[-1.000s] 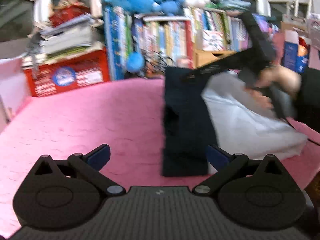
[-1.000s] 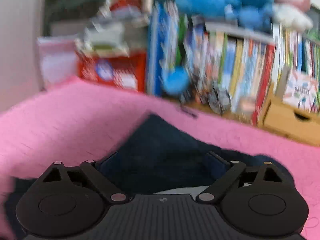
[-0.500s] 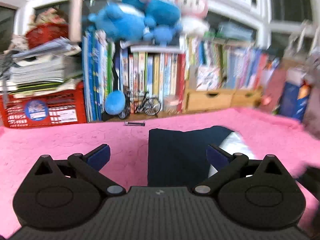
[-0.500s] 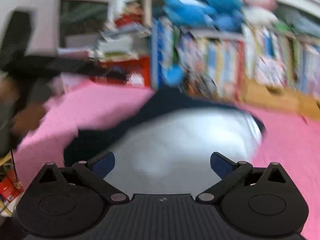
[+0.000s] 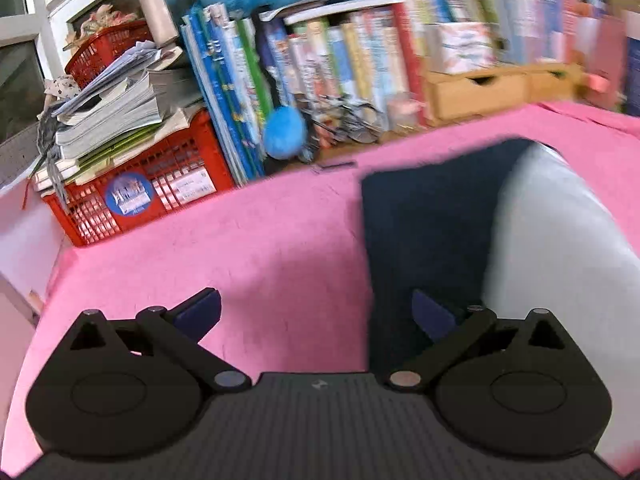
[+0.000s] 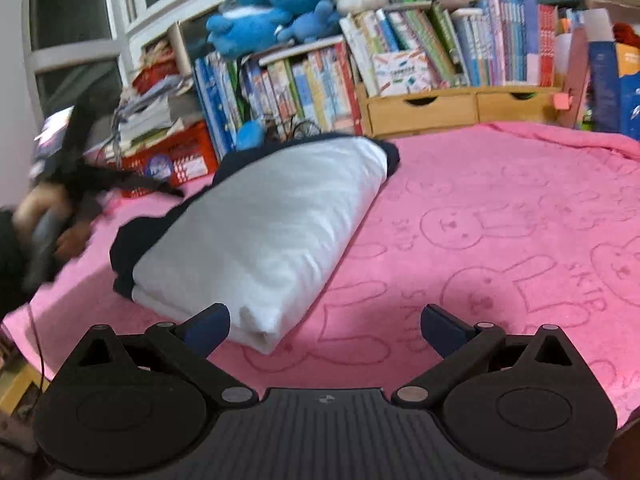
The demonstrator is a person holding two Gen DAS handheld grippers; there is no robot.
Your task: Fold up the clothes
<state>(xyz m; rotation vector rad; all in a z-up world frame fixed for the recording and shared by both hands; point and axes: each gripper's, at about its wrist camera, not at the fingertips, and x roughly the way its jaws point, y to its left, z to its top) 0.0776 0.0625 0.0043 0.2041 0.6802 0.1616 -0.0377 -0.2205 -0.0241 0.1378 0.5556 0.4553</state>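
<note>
The right tongs (image 6: 325,330) stand spread as wide as they go, and nothing is between their blue pads. They hover above the pink blanket (image 6: 500,208), and the near corner of the folded white garment (image 6: 272,236) lies just in front of the left pad, not touching it as far as the view shows.

The left tongs (image 5: 316,310) are also spread wide and hold nothing. Their right pad is over the edge of the dark navy garment (image 5: 424,232), but the picture does not show if it touches the cloth.

The white garment lies folded on top of the navy one, near the left side of the blanket in the right wrist view; the navy cloth shows along its far and left edges. In that view a hand (image 6: 44,216) with the other tool is at the far left, blurred.

The blanket carries a pressed pattern of rabbits with letters beside them that seem to read "SKIP". A red crate (image 5: 136,196) behind has a round blue sticker and white labels, too blurred to read. The book spines (image 6: 304,88) on the shelf are also not readable.
</note>
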